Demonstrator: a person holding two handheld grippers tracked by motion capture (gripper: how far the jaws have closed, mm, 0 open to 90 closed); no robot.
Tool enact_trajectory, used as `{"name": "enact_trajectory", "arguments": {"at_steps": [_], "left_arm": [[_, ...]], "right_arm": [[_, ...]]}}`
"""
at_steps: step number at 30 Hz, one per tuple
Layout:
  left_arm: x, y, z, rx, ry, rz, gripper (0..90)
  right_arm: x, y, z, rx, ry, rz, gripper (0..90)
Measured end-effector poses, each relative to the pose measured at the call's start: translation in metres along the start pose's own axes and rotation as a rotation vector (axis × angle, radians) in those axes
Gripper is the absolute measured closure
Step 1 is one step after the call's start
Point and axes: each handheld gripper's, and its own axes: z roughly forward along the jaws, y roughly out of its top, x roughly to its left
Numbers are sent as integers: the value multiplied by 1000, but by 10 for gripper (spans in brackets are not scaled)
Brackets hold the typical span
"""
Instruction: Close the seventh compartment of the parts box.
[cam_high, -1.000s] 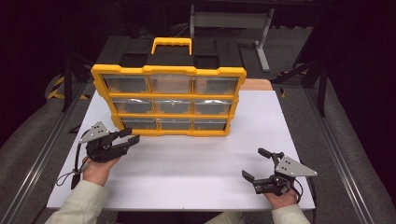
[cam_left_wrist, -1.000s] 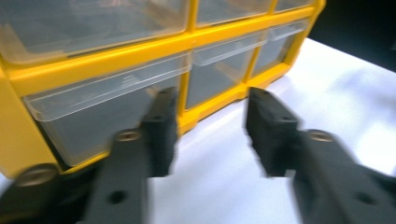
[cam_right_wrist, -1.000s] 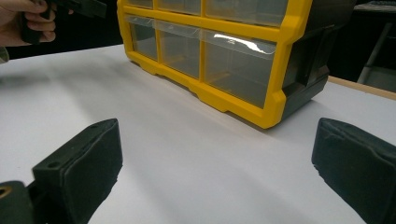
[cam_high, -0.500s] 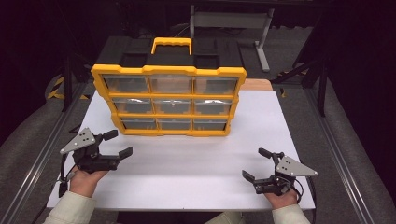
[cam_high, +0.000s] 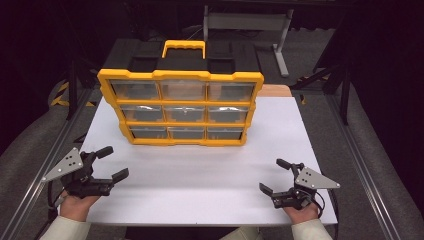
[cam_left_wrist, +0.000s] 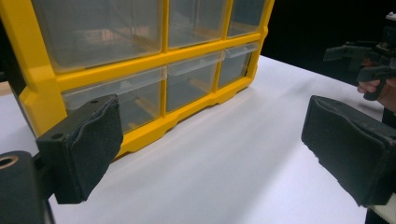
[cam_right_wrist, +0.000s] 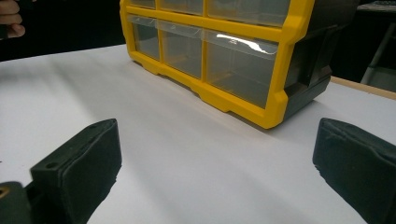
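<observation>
Now L tool (cam_high: 110, 162) open; organiser (cam_high: 182, 107) untouched

I see the yellow drawer organizer (cam_high: 181, 107) standing upright on the far half of the white table (cam_high: 200, 175), its front facing me. The frame is bright yellow, the back and top black, with a yellow carry handle (cam_high: 184, 48) up top. Nine clear plastic drawers (cam_high: 183, 114) sit in three rows of three, the top row tallest, all pushed in flush. From the left gripper view its front (cam_left_wrist: 154, 60) runs away to the right with the bottom-left corner nearest; from the right gripper view I get the bottom-right corner (cam_right_wrist: 273, 109) and the black side wall. The base rests flat on the table.
</observation>
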Motion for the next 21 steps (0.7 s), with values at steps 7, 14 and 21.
{"name": "enact_trajectory", "arguments": {"at_steps": [7, 14, 21], "left_arm": [[1, -14, -10, -14, 10, -10, 47], [1, -27, -18, -18, 30, 7, 42], [1, -40, -19, -11, 69, 6, 41]], "right_arm": [[-2, 0, -1, 5, 4, -4, 15], [-2, -1, 0, 7, 13, -6, 13], [-6, -3, -2, -5, 2, -3, 9]]}}
